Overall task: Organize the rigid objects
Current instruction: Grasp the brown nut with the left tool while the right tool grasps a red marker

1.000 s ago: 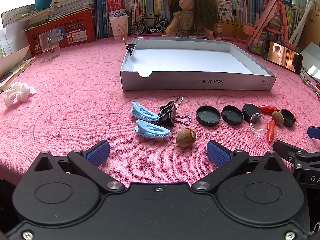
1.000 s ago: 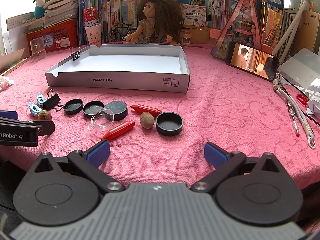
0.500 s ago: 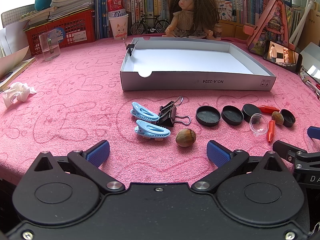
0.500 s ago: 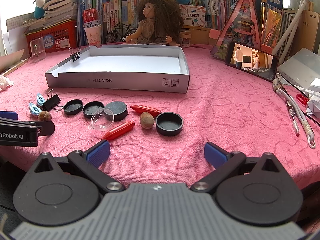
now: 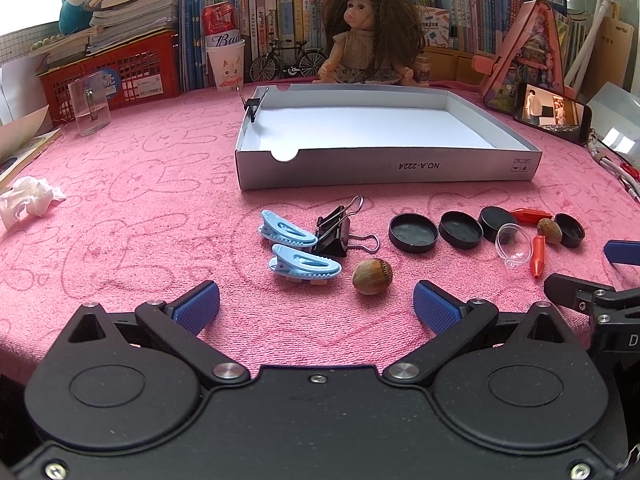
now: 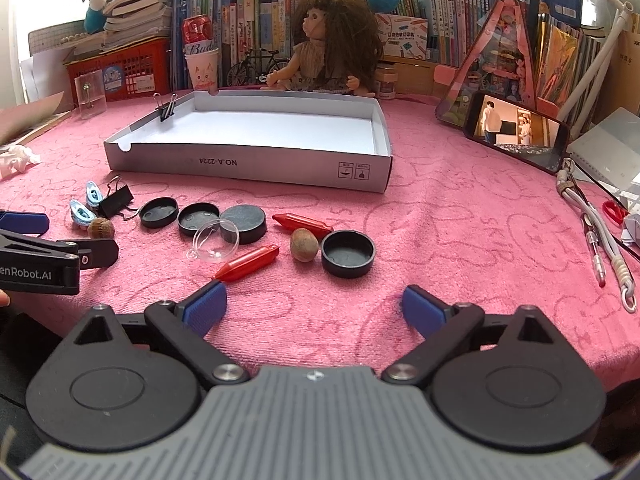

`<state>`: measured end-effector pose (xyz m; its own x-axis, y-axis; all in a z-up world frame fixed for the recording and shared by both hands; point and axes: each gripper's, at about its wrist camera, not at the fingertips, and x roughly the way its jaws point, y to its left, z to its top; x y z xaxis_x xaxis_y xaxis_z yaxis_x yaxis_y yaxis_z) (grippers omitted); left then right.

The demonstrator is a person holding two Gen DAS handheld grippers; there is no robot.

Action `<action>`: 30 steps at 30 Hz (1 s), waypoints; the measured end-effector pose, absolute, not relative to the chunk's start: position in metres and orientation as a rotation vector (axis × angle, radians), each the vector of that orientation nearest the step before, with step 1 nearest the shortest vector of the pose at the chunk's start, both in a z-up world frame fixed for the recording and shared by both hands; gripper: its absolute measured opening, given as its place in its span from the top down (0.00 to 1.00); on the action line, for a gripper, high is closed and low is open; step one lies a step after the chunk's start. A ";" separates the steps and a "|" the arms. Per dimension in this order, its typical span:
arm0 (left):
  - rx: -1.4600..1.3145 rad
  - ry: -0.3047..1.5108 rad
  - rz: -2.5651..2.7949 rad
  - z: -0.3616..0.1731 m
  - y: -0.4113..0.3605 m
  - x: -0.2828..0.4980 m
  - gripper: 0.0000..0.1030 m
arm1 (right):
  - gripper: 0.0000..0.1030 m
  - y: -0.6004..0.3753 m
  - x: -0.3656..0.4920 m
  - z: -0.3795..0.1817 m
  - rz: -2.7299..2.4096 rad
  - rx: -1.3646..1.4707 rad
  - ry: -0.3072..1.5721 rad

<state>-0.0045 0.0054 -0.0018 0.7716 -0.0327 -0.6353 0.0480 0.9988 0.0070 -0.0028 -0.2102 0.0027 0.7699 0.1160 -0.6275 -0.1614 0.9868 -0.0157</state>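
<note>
A shallow white box [image 5: 384, 166] [image 6: 248, 166] lies on the pink cloth, a binder clip on its left wall. In front of it lie two blue clips [image 5: 306, 264], a black binder clip [image 5: 334, 234], a nut [image 5: 372, 276], several black caps [image 5: 412, 232] [image 6: 348, 252], a clear dome [image 6: 218, 238], two red crayons [image 6: 248, 262] and a second nut [image 6: 305, 244]. My left gripper [image 5: 316, 306] stands open just short of the first nut. My right gripper [image 6: 314, 312] is open near the red crayon, its jaws closing with nothing between them.
A doll [image 5: 370, 40], books, a red basket [image 5: 120, 68], a cup and a can line the back. A phone [image 6: 516, 130] leans at the right, with cords, a pen and scissors [image 6: 614, 210] beside it. A crumpled tissue [image 5: 26, 200] lies at the left.
The right gripper's jaws have drawn slightly closer together. The picture on the phone's screen has changed. Nothing on the cloth has moved.
</note>
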 end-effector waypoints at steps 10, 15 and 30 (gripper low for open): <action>0.011 0.651 -0.075 0.006 0.010 -0.009 0.38 | 0.33 -0.194 -0.010 0.008 0.319 -0.168 0.603; 0.008 0.635 -0.119 0.009 0.005 -0.015 0.54 | 0.35 -0.195 -0.006 0.008 0.376 -0.181 0.587; -0.047 0.651 -0.180 0.009 0.002 -0.017 0.61 | 0.35 -0.209 0.010 0.000 0.486 -0.189 0.568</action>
<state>-0.0171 0.0015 0.0092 0.7802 -0.1815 -0.5986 0.1520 0.9833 -0.1000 0.0105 -0.2093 -0.0003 0.7341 0.3882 -0.5572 -0.4904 0.8706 -0.0395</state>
